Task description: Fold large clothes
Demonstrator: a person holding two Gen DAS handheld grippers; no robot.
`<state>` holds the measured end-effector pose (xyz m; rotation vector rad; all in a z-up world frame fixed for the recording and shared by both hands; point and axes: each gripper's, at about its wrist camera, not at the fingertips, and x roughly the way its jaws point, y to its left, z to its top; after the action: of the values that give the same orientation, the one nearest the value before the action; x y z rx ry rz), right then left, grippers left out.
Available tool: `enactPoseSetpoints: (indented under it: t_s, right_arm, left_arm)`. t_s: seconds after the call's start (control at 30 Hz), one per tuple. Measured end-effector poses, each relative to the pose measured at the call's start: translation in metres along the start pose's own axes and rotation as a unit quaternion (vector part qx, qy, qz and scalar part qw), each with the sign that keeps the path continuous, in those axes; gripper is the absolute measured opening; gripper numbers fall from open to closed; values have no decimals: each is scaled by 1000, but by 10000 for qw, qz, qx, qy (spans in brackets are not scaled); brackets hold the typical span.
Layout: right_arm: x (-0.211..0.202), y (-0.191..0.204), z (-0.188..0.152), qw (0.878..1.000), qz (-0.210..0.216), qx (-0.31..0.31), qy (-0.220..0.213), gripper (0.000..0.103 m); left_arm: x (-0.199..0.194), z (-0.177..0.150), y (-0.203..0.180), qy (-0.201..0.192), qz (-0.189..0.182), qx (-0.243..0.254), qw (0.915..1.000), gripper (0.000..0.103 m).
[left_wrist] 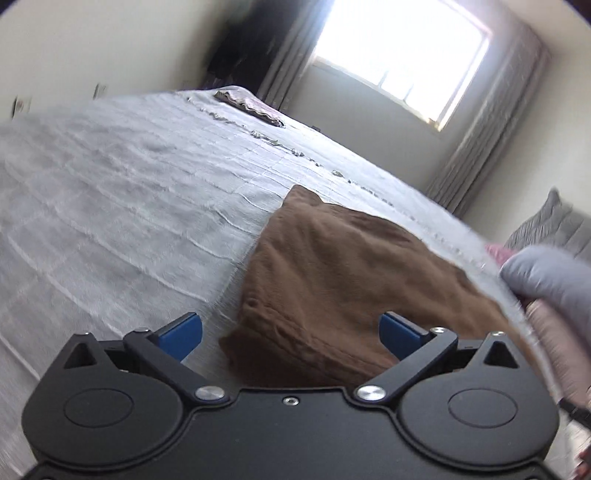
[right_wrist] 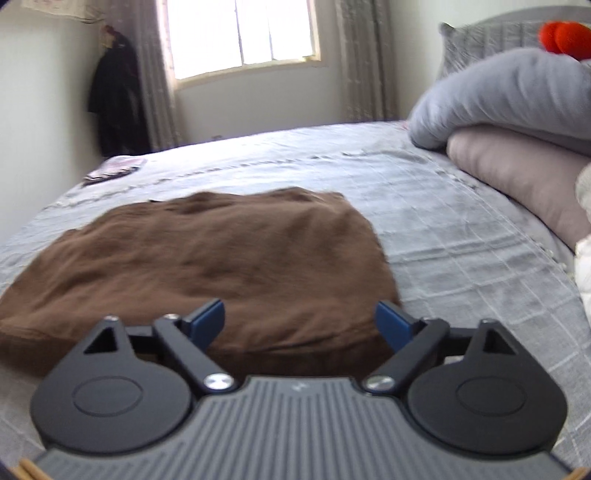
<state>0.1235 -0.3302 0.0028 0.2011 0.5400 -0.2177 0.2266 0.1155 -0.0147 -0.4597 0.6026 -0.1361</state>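
A brown garment lies folded into a rough rectangle on the grey bedspread; it also shows in the right wrist view. My left gripper is open and empty, its blue fingertips spread just above the garment's near left corner. My right gripper is open and empty, its blue fingertips spread over the garment's near right edge. Neither holds cloth.
Grey and pink pillows are stacked at the bed's right side, with a red item on top. A small dark folded item lies at the far end of the bed. A window, curtains and dark hanging clothes stand beyond.
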Motion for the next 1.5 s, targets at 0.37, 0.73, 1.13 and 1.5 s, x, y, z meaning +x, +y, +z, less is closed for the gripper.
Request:
enactPoseSetpoints:
  t_s: [0.37, 0.73, 1.13, 1.5]
  right_arm:
    - [0, 38, -7, 9978, 26, -658, 62, 100]
    - [4, 43, -7, 9984, 31, -517, 218, 101]
    - [6, 54, -12, 9974, 100, -664, 272, 102]
    - [12, 73, -13, 9969, 479, -603, 145, 102]
  left_arm:
    - [32, -30, 18, 716, -97, -1213, 9900, 103]
    - [38, -36, 1, 942, -393, -1490, 9835, 103]
    - [57, -31, 7, 1042, -763, -2165, 9677, 103]
    - [79, -37, -10, 8, -314, -2215, 9747, 96]
